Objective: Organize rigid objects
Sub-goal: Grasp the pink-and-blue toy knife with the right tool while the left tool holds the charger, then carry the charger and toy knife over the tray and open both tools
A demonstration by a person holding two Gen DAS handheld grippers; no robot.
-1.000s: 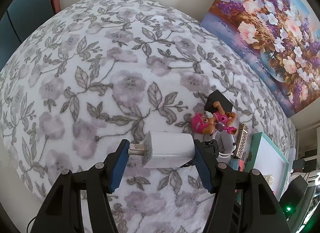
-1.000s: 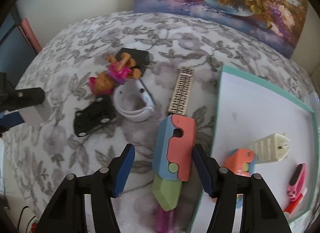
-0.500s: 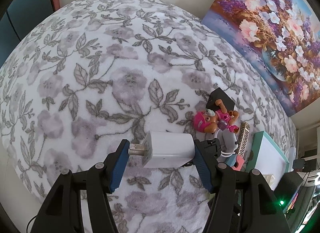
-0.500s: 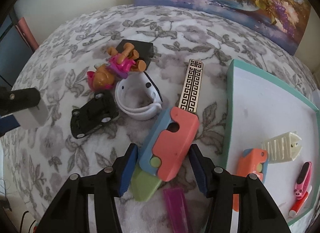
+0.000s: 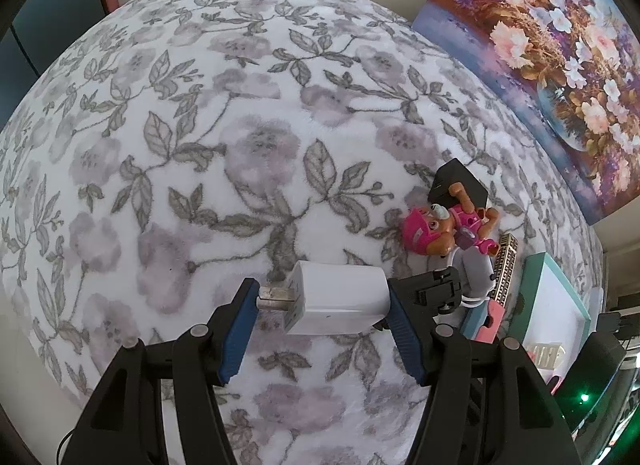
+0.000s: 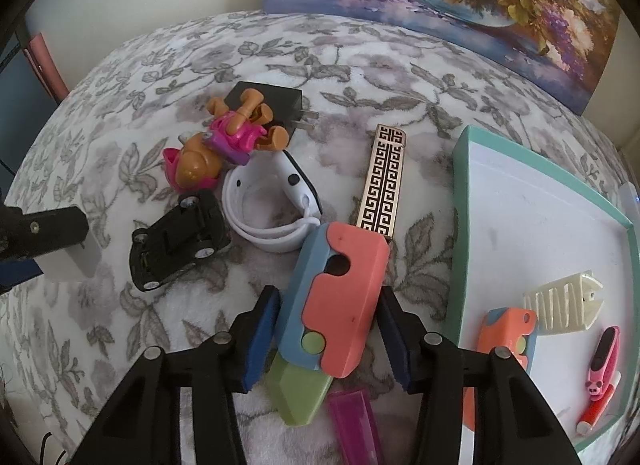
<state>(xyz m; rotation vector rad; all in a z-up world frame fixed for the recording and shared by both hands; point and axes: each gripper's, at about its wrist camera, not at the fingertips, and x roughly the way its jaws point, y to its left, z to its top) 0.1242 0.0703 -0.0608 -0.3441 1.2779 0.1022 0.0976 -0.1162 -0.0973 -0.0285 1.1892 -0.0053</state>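
Change: the right gripper point(image 6: 326, 335) is closing its jaws round the toy knife point(image 6: 334, 297), which a second ago lay between wider-set pads, more upright and further toward the tray point(image 6: 460, 201); now the knife tilts and both pads sit at its flanks, seemingly just touching.
Meaning: the grasp looks nearly made, so I judge the lift toward the tray comes next.
Left gripper point(image 5: 320, 307): unchanged, clamped on the white charger point(image 5: 340, 301), prongs against its left pad, held above the blanket point(image 5: 200, 125).
Knife, look: blocky plastic, coral over blue, green blade pointing back toward the gripper, a round green button near the pads.
Knife, place: between the right jaws, on the blanket, the tray just to the right.
Ahead of the right gripper: comb point(image 6: 384, 181), watch point(image 6: 272, 205), black car point(image 6: 180, 241), dog figure point(image 6: 224, 145), black charger point(image 6: 276, 105).
In the tray: a second toy knife point(image 6: 506, 331), a cream piece point(image 6: 564, 301), a pink clip point(image 6: 602, 361).
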